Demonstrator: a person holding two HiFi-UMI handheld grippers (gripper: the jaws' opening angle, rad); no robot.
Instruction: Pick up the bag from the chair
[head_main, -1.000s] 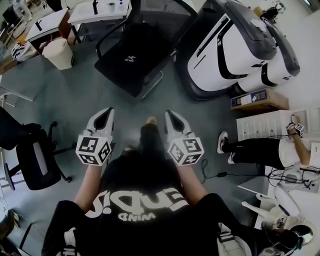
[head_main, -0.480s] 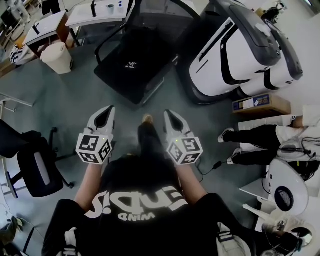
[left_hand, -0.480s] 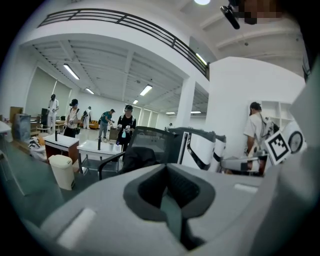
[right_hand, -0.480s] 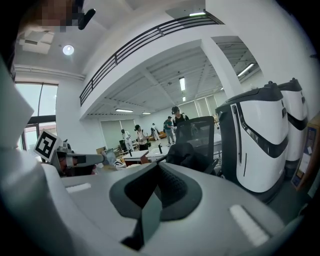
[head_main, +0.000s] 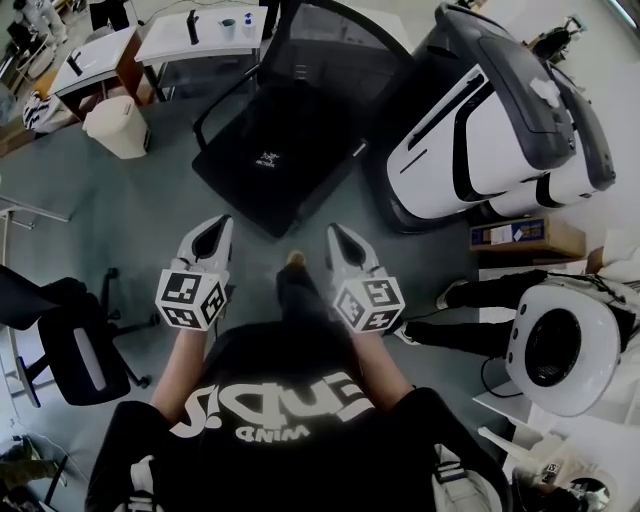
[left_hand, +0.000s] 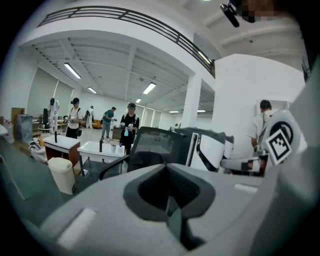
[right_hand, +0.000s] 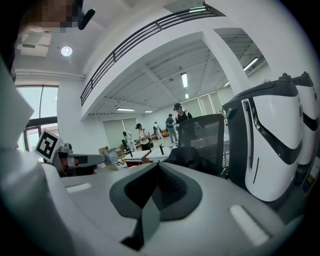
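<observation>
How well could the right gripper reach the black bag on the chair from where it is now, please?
Probably not yet: the right gripper sits short of the bag on the chair, its fingers shut. Nothing blocks the way, though.

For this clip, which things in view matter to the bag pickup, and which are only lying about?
Belongs to the job:
black bag, on the seat of the office chair
left gripper and right gripper, both shut, empty, short of the chair

Just lying about:
white bin
white desk
white machines
cardboard box
second chair
</observation>
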